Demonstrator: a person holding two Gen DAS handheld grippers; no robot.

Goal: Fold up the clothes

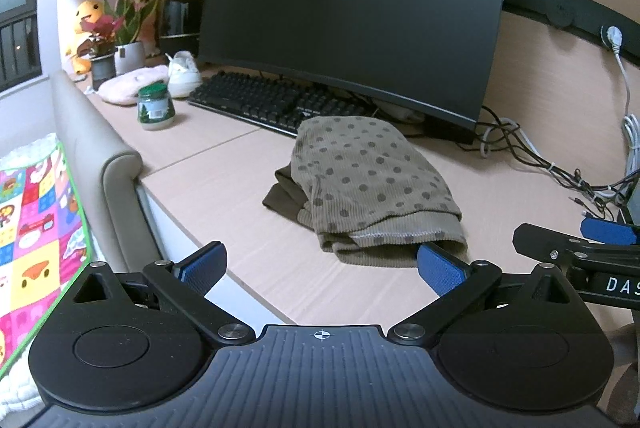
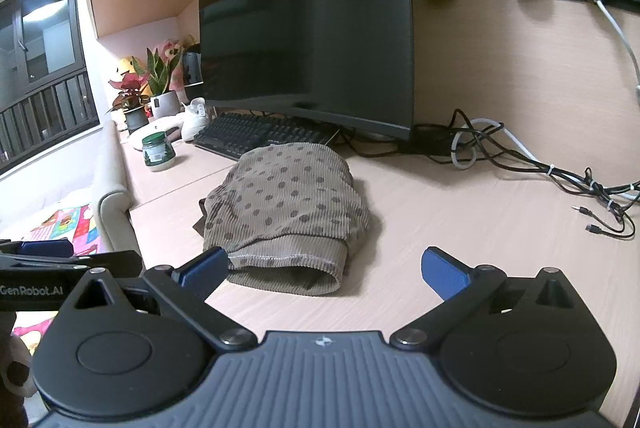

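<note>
A brown polka-dot corduroy garment lies folded in a compact bundle on the light wooden desk, just in front of the keyboard. A darker olive layer shows under its left edge. My left gripper hovers near the desk's front edge, open, with nothing between its blue pads; its right pad is close to the bundle's near corner. In the right wrist view the same garment lies just ahead, and my right gripper is open and empty, its left pad near the garment's front hem.
A black monitor and keyboard stand behind the garment. A green-lidded jar, a white shoe, a pink item and potted plants fill the back left. Tangled cables lie at the right. A padded bed rail borders the desk's left edge.
</note>
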